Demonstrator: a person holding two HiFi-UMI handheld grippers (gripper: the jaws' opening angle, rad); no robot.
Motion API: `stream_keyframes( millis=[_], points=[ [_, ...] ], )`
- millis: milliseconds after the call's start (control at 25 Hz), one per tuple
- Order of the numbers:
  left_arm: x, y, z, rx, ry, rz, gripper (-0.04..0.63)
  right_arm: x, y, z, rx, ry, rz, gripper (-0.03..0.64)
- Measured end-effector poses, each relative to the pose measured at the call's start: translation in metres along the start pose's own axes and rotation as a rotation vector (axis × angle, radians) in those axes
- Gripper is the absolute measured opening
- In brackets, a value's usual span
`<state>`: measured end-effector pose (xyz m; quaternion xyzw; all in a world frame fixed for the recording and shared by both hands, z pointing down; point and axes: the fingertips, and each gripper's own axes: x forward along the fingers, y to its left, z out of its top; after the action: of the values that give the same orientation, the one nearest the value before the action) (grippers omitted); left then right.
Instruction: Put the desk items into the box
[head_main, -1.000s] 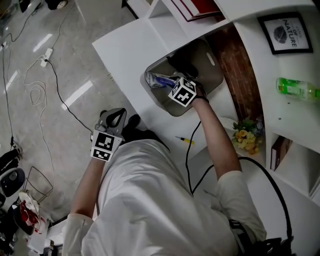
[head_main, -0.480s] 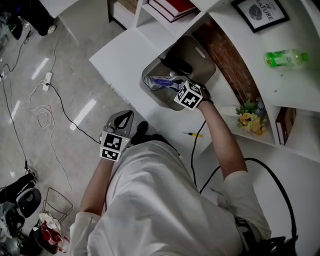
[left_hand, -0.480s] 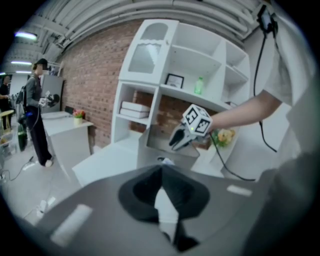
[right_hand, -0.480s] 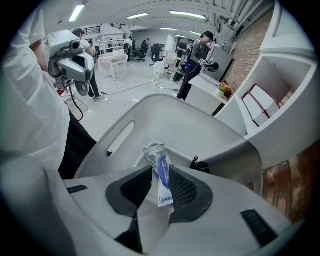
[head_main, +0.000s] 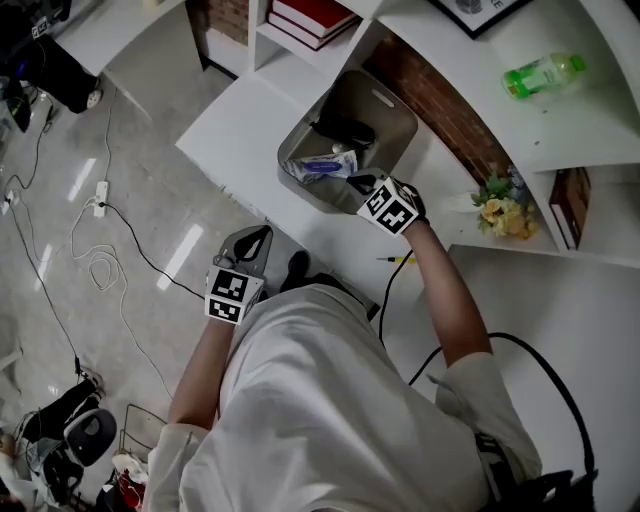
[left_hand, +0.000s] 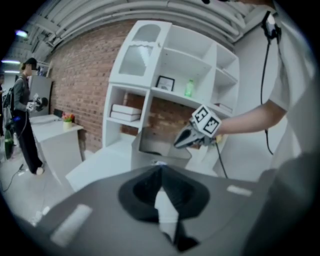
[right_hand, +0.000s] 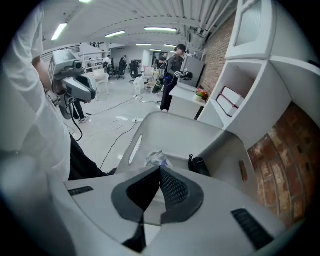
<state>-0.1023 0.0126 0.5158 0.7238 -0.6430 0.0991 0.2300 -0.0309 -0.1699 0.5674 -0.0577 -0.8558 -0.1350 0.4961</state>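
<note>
The grey box (head_main: 392, 108) stands on the white desk, holding a blue-and-white packet (head_main: 325, 165) and a black item (head_main: 346, 129). My right gripper (head_main: 361, 183) hangs over the box's near rim; its jaws have just been closing and now stand shut with nothing between them. Its own view looks down into the box (right_hand: 175, 125) at the packet (right_hand: 156, 159) and black item (right_hand: 200, 166). A yellow screwdriver (head_main: 397, 260) lies on the desk beside my right forearm. My left gripper (head_main: 258, 238) is off the desk's front edge, shut and empty.
Shelves behind the desk carry a green bottle (head_main: 540, 72), red books (head_main: 310, 18) and a flower pot (head_main: 500, 215). A black cable (head_main: 385, 300) runs along my right arm. Cables (head_main: 100, 250) lie on the floor. A person (right_hand: 175, 70) stands far off.
My right gripper has lifted up out of the box and its jaws have closed empty. The left gripper has risen a little.
</note>
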Motion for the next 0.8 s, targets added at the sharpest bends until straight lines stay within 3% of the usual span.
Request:
stream_keyframes(
  millis=[480, 600, 800],
  points=[
    [0.002, -0.007, 0.002, 0.060, 0.022, -0.079, 0.002, -0.058, 0.007, -0.016, 0.313, -0.215, -0.196, 0.002],
    [0.006, -0.013, 0.004, 0.066, 0.019, -0.101, 0.002, -0.068, 0.006, -0.025, 0.379, -0.239, -0.261, 0.002],
    [0.014, -0.018, 0.006, 0.065, 0.016, -0.112, 0.003, -0.080, 0.014, -0.046, 0.433, -0.243, -0.294, 0.002]
  ],
)
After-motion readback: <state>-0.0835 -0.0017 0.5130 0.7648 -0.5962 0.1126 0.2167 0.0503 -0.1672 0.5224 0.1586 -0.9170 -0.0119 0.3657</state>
